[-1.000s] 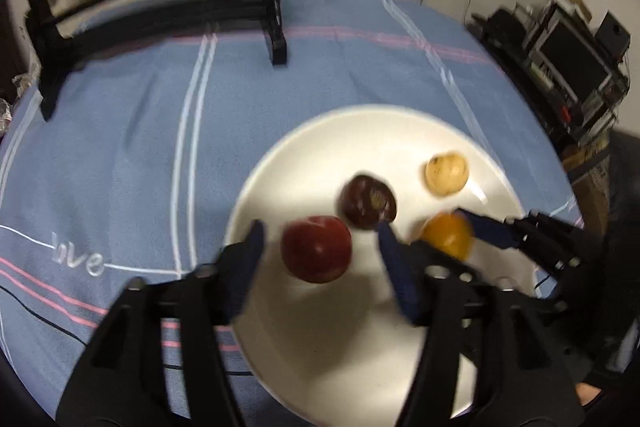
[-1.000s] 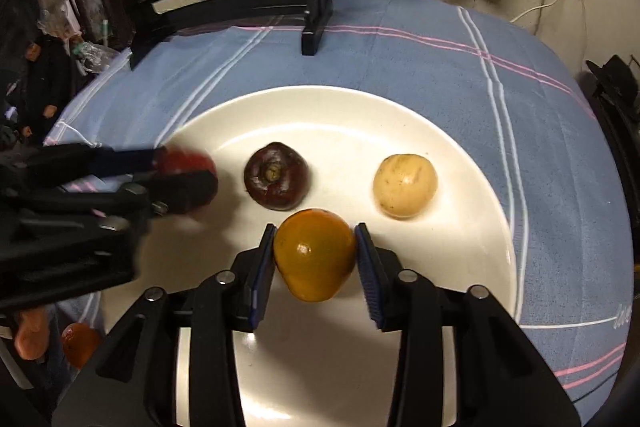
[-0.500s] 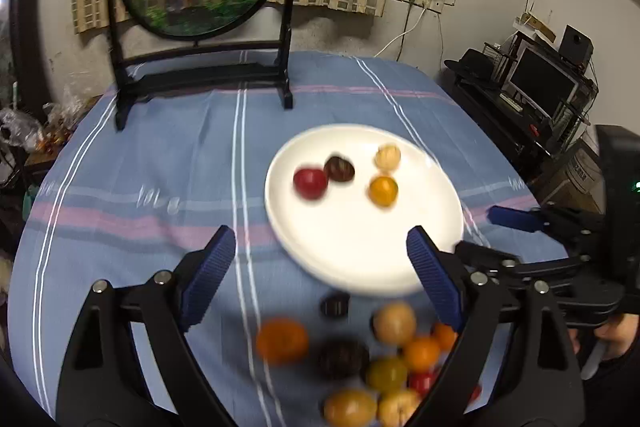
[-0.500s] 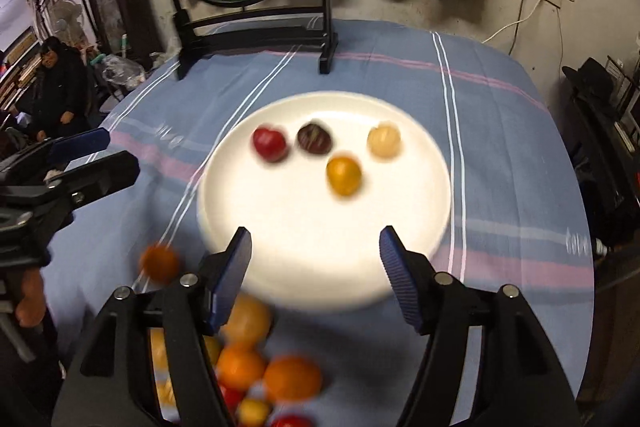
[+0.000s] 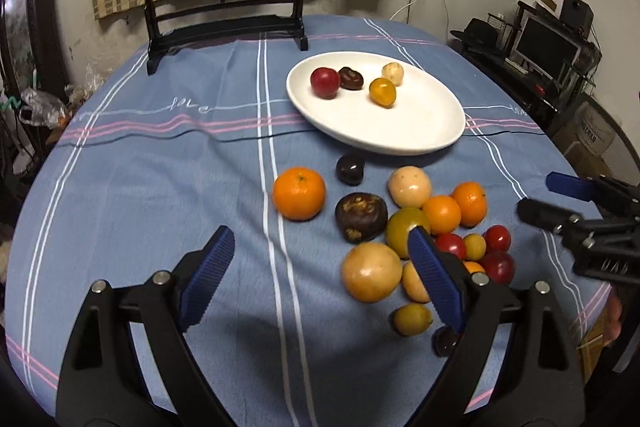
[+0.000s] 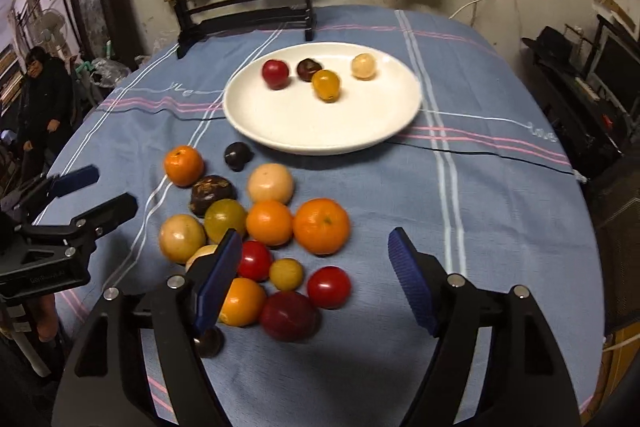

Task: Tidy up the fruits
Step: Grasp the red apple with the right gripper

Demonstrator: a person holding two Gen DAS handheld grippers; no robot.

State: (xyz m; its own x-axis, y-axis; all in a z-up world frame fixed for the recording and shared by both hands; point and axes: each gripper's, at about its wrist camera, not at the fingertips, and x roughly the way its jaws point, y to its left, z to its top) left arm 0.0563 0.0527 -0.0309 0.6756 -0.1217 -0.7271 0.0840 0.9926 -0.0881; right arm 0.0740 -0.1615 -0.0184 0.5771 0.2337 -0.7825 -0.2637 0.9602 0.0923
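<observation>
1. The plate [image 5: 440, 131] is showing plain white.
2. The cloth [image 5: 160, 187] is showing blue with white and pink stripes.
3. The pads [image 5: 434, 279] are showing ribbed blue.
4. The oranges [image 6: 321, 225] are glowing orange.

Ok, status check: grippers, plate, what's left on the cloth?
Left gripper open, empty. Right gripper open, empty. Plate holds four fruits. Fruit pile loose on the cloth near both grippers; nothing blocking.

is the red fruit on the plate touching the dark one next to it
Cannot tell. In the left wrist view the red fruit overlaps the dark fruit; the right wrist view suggests a sliver of plate between them, but blur hides it.
</observation>
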